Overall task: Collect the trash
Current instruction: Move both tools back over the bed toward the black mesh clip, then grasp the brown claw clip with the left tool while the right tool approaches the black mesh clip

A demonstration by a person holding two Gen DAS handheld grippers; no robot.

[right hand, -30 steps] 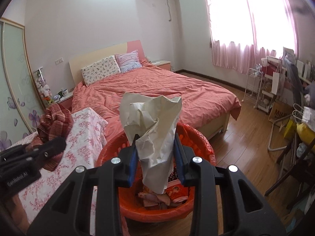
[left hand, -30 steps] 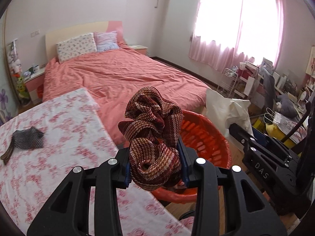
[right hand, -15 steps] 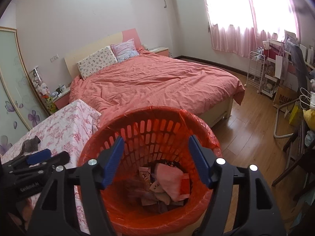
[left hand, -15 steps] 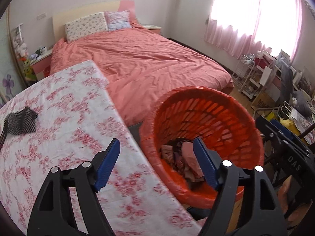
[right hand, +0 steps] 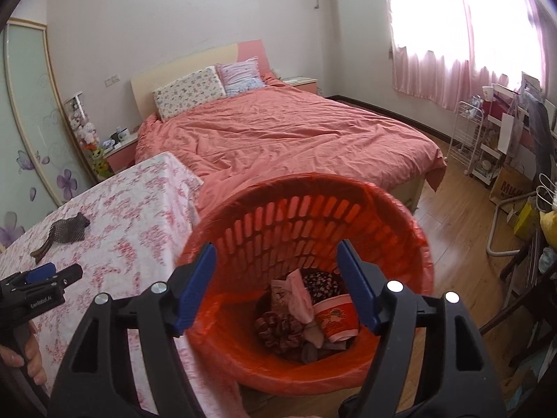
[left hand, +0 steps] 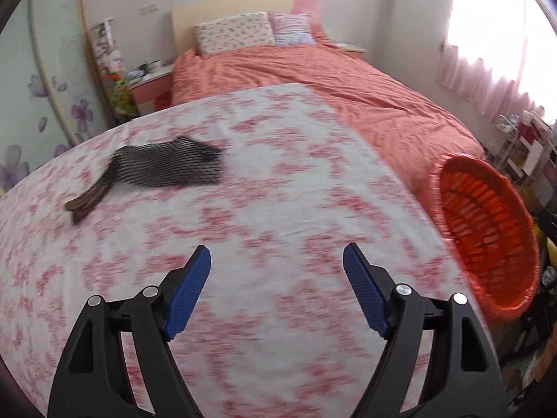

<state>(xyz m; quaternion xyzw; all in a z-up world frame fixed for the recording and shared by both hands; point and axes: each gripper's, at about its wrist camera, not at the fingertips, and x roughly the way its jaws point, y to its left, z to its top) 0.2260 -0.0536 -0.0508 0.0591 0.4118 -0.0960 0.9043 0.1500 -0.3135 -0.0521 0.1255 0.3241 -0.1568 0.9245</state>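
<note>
Both my grippers are released, nothing between the jaws: left gripper (left hand: 276,256) over the worktop (left hand: 278,209), right gripper (right hand: 275,250) over the bin (right hand: 313,209). Mesh scrap (left hand: 167,167) sits upper left on the worktop. Scarf (right hand: 278,327) and cup (right hand: 336,317) lie in the bin, lower centre of the right view.

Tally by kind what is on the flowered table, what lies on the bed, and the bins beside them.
Black mesh net on the table: 1
Pillows, flowered and striped, on the bed: 2
Orange basket holding trash: 1
Total: 4
</note>
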